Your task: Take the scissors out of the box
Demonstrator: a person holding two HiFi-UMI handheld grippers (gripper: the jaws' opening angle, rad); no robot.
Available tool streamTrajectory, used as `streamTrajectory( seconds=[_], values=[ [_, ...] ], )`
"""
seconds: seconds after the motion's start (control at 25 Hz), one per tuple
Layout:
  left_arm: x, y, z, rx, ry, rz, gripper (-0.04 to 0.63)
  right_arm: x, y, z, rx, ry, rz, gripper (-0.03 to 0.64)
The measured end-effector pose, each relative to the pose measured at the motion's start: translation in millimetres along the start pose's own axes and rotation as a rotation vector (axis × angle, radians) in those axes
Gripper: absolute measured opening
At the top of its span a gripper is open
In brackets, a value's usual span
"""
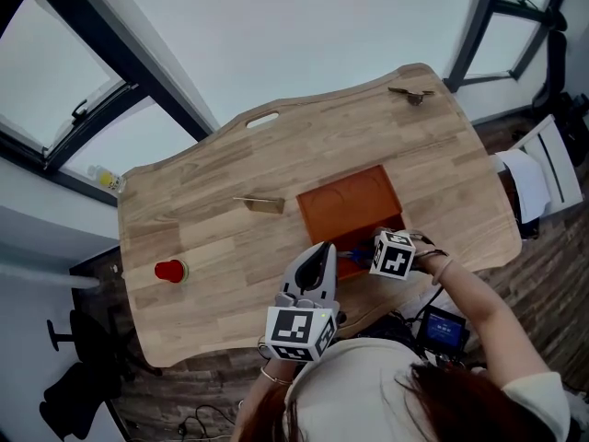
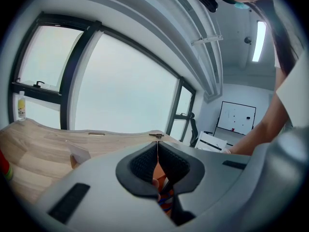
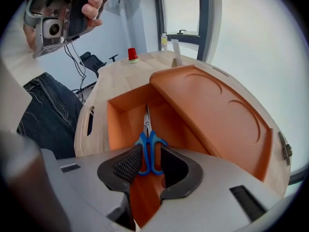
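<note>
Right gripper (image 1: 366,250) first: in the head view you hold it tipped steeply down over the near end of the orange box (image 1: 324,217), its marker cube facing up. Your left gripper (image 1: 323,250) sits just beside it on the left, pointing across the bench (image 1: 221,164). The box's lid (image 1: 354,199) stands open on the far side. A red object (image 1: 170,270) rests well apart near the left edge, a small tan piece (image 1: 260,203) lies just left of the box, and a small metal item (image 1: 410,95) sits at the far right corner.

From the left gripper view, your left gripper (image 2: 157,146) has its jaws closed together, the tips meeting with nothing between them. The bench (image 2: 43,144) runs off to the left, and your arm (image 2: 260,129) reaches in from the right.

From the right gripper view, your right gripper (image 3: 149,161) has its jaws spread wide. The scissors (image 3: 148,138) lie inside the box (image 3: 120,115), in its open compartment, blades pointing away from you. Their blue handles sit between the two pads, which do not clamp them. The lid (image 3: 212,115) leans open to the right. At upper left your hand (image 3: 92,4) holds the left gripper (image 3: 63,18), and the red object (image 3: 132,54) stands on the far bench (image 3: 87,124).
</note>
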State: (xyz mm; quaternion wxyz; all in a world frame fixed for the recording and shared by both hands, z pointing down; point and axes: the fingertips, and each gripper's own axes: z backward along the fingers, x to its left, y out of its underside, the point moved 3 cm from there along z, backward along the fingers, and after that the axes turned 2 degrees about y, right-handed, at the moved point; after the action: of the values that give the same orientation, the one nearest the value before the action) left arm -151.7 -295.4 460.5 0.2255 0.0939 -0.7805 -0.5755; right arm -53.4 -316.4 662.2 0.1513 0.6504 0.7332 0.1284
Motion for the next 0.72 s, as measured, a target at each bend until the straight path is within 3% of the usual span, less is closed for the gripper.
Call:
streamTrajectory(
  seconds=[0.44, 0.72],
  values=[
    [12.5, 3.9, -2.9, 0.008, -0.003, 0.019, 0.021, -1.2, -5.4, -19.1, 0.112, -0.049, 0.052, 0.147],
    [21.8, 6.8, -4.8, 0.013, -0.025, 0.043, 0.021, 0.2, -4.7, -26.1, 0.184, -0.002, 0.151, 0.130]
  ],
)
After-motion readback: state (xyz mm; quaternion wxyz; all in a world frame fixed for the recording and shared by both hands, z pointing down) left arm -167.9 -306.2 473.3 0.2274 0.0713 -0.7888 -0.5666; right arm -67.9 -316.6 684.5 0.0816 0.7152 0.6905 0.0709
